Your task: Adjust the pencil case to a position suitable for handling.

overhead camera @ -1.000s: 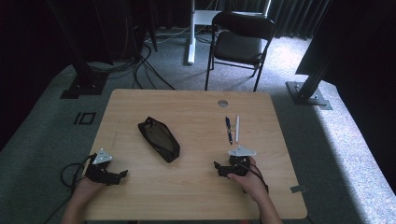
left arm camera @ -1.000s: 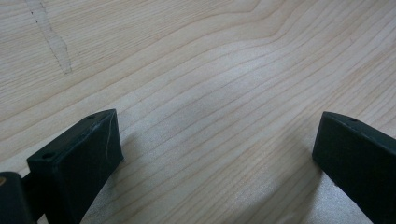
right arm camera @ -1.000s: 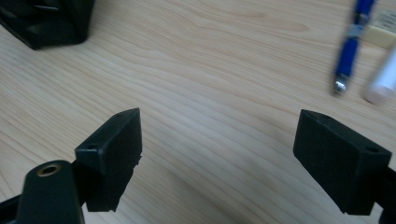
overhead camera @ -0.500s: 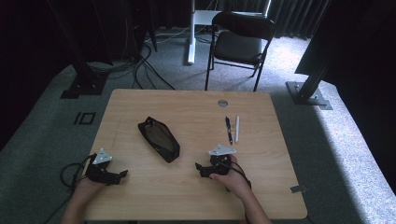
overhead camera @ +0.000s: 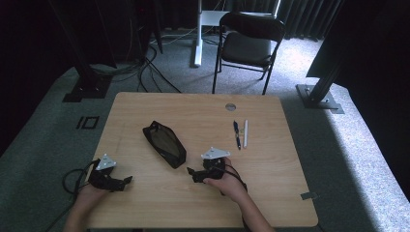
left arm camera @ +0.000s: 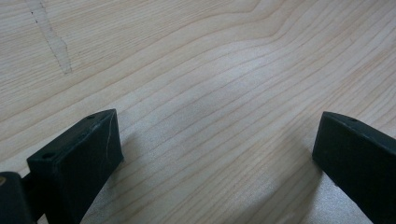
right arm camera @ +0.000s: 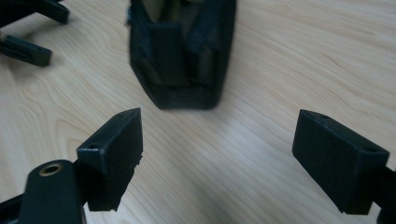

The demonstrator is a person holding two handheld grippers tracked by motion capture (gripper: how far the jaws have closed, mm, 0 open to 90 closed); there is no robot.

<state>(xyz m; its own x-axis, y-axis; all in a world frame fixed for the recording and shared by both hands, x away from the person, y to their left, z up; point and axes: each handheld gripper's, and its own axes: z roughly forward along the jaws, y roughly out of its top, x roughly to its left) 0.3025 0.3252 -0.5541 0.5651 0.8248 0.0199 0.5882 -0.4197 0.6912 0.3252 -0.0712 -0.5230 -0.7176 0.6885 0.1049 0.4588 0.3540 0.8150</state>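
A black mesh pouch (overhead camera: 164, 143) lies slantwise on the wooden table (overhead camera: 270, 159), left of centre. My right gripper (overhead camera: 191, 173) is open and points at the pouch's near end, a short way off it. In the right gripper view the pouch (right arm camera: 182, 51) lies just ahead between the spread jaws of my right gripper (right arm camera: 219, 154). A dark blue pen (overhead camera: 237, 134) and a white pen (overhead camera: 245, 133) lie side by side at the right. My left gripper (overhead camera: 126, 181) rests open near the front left edge. In the left gripper view my left gripper (left arm camera: 215, 149) has bare wood between its jaws.
A round grommet (overhead camera: 230, 107) sits near the table's far edge. A black folding chair (overhead camera: 249, 46) stands behind the table, with cables (overhead camera: 145, 67) and stand feet (overhead camera: 319, 96) on the carpet. The left gripper (right arm camera: 28, 28) appears at the upper left of the right gripper view.
My right gripper has moved left across the table, from below the pens to just short of the pouch's near end. The left gripper has stayed put.
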